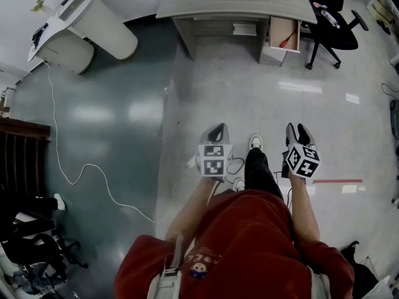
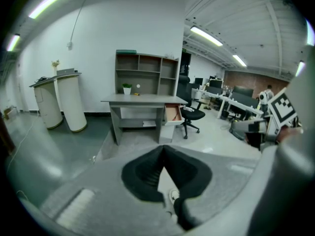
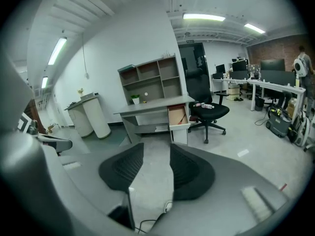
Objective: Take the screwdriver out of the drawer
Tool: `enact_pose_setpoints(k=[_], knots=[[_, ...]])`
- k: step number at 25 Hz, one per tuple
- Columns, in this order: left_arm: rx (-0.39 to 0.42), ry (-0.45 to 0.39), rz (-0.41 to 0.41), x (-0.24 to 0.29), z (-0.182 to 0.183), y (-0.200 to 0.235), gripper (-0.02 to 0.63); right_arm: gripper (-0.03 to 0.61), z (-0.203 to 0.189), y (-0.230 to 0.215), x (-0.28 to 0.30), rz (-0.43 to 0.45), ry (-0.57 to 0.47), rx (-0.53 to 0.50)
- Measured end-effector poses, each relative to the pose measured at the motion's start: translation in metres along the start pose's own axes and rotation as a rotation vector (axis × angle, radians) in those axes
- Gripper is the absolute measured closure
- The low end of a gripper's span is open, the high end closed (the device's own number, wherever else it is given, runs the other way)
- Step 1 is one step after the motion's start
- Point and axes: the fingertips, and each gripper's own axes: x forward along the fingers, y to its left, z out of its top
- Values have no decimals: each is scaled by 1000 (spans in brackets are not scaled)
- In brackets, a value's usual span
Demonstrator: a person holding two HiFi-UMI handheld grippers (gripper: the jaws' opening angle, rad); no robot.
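Note:
An open drawer (image 1: 284,33) juts out at the right end of a grey desk (image 1: 237,5) far across the floor. A red-handled screwdriver (image 1: 287,40) lies inside it. Both grippers hang in the air well short of the desk, above the person's legs. My left gripper (image 1: 216,132) is shut and empty, its tips touching (image 2: 163,147). My right gripper (image 1: 298,132) is open, with only floor in the gap between its jaws (image 3: 156,149). In the right gripper view the drawer (image 3: 178,116) and the screwdriver (image 3: 182,118) show straight ahead, far off.
A black office chair (image 1: 333,23) stands right of the drawer. A white rounded counter (image 1: 81,27) stands at the far left, and a white cable (image 1: 68,167) trails from it over the floor. Shelves (image 2: 146,68) top the desk. The person's shoe (image 1: 255,142) is between the grippers.

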Motion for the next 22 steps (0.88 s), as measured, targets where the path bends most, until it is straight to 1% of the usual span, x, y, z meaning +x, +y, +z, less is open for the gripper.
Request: enact_pose_setpoints(k=[1, 3, 4, 15, 22], knots=[[-2, 6, 1, 6, 3, 1, 615, 412, 3, -3, 6, -7, 5, 1], [-4, 17, 1, 19, 12, 2, 615, 386, 12, -9, 18, -13, 15, 4], [-4, 20, 0, 26, 18, 2, 615, 383, 17, -11, 24, -13, 19, 5], [2, 31, 6, 122, 91, 6, 615, 380, 74, -50, 115, -8, 68, 25], [8, 30, 22, 183, 142, 12, 615, 380, 118, -79, 173, -5, 66, 41]])
